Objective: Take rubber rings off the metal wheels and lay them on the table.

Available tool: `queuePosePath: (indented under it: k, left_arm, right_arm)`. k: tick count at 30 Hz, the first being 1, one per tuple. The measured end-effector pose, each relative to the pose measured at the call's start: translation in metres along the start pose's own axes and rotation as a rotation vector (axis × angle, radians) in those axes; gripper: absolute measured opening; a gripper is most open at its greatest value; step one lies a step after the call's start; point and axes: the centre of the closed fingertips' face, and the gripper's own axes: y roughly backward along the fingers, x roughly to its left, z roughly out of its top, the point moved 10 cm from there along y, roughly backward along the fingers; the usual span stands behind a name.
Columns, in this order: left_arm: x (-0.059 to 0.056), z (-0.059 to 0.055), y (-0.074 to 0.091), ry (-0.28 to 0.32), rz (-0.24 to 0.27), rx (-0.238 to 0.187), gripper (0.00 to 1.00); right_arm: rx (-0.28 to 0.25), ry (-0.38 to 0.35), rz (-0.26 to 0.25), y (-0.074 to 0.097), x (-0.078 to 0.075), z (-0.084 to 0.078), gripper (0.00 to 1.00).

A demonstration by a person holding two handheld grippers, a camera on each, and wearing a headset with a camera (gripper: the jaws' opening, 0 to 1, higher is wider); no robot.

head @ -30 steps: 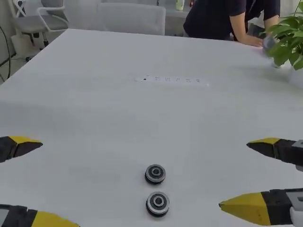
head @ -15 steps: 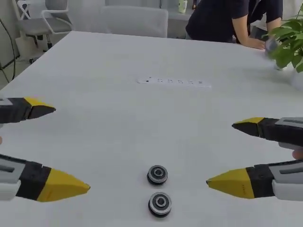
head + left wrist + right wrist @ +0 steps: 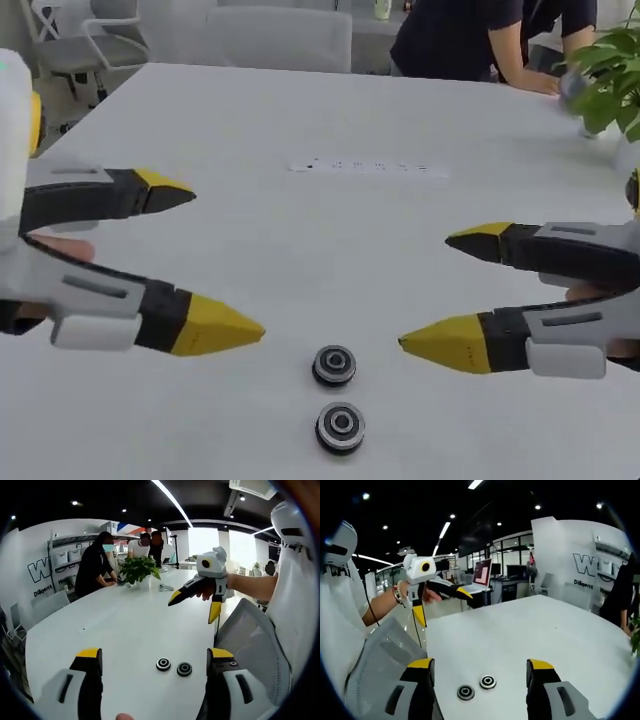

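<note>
Head view: the left tool [image 3: 226, 262] hangs over the desk [image 3: 330, 130], jaws spread wide with nothing between them. Just right of its lower tip lies the farther wheel [image 3: 334, 365], flat on the desk. The nearer wheel [image 3: 341, 427] sits close behind it toward the person, and the two do not touch. Each has a dark outer band, which I take for its rubber ring [image 3: 316, 367], so both rings seem to be on. Further right, the right tool [image 3: 424, 290] hovers, also agape and empty, its lower tip near the farther wheel. Neither tool touches a wheel, so the step in hand looks like the approach. The farther wheel is the one to start with, since it lies between the two lower tips. One tool should pin the metal body while the other nips the band at one edge and peels it outward. Both should come down slowly, because a small round wheel may skid on the smooth desk. The freed ring is best laid well apart from the wheels.
</note>
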Motion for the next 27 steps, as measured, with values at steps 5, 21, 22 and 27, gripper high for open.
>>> queuePosePath:
  k: [5,21,22,27]
  left_arm:
    - [0.007,0.013,-0.011,-0.013,-0.007,-0.069,0.81]
    - [-0.007,-0.027,-0.054,0.113,0.004,-0.14,0.74]
    - [-0.01,-0.029,-0.056,0.105,-0.017,-0.121,0.73]
    - [-0.014,-0.034,-0.059,0.105,-0.039,-0.117,0.69]
  right_arm:
    - [0.0,-0.005,0.028,-0.011,-0.003,-0.002,0.72]
    - [0.023,-0.121,0.085,-0.034,0.005,-0.034,0.65]
    - [0.025,-0.125,0.09,-0.035,0.006,-0.036,0.65]
    - [0.047,-0.142,0.119,-0.035,0.007,-0.046,0.6]
